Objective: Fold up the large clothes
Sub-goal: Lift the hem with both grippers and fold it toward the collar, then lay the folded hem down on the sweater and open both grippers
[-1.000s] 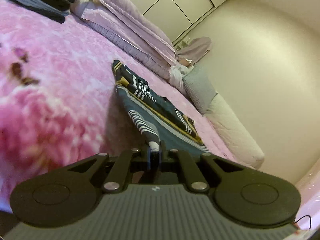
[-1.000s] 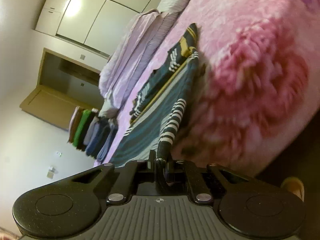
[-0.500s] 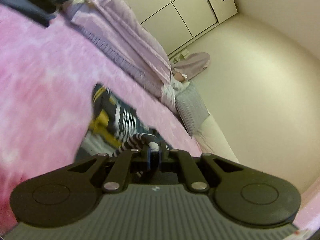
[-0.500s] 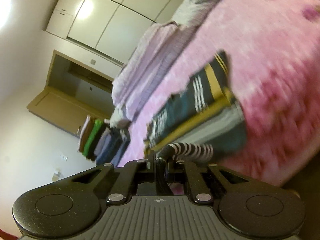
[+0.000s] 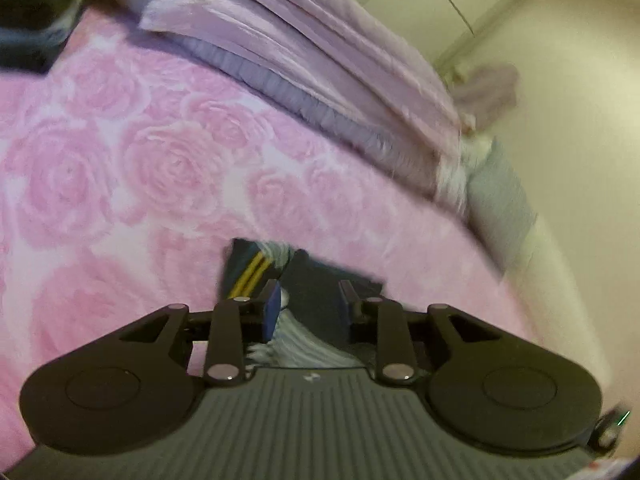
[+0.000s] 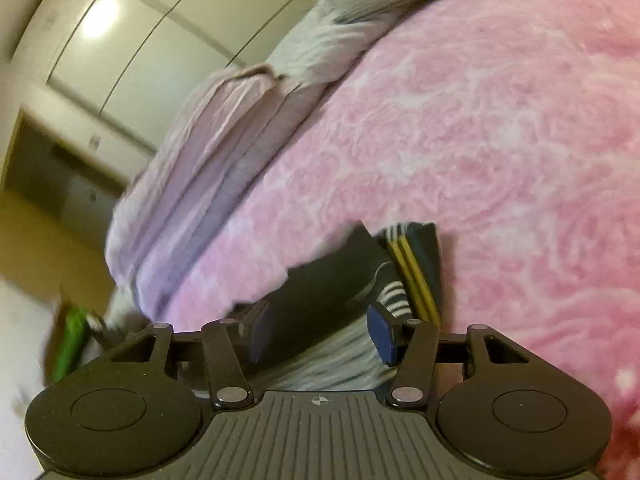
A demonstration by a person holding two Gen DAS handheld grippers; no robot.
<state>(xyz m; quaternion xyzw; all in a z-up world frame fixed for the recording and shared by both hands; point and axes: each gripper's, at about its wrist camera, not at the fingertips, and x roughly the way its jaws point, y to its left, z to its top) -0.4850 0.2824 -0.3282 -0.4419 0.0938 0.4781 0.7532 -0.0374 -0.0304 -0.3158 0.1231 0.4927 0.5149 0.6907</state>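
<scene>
Left wrist view: left tongs (image 5: 310, 300) opening, pads clear of dark teal garment with yellow and white stripes (image 5: 320, 280), laid folded on pink rose-patterned bed cover (image 5: 140, 168).

Right wrist view: right tongs (image 6: 318, 330) opening, releasing same garment (image 6: 328, 280); fold apparently just laid.

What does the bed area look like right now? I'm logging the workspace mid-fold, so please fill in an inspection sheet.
Surface: pink rose-patterned blanket covering the bed.
Job's things: dark garment with yellow and white stripes, doubled over near the bed edge, lying under both grippers.
Clutter: folded lilac bedding along the far side; dark folded clothes at one corner; something green, blurred.
Grippers: left gripper and right gripper both opening, striped cloth between the fingers, pads not pressing on it.
Cables: nothing seen.
Surroundings: pale wardrobe doors, cream wall, grey pillow.
</scene>
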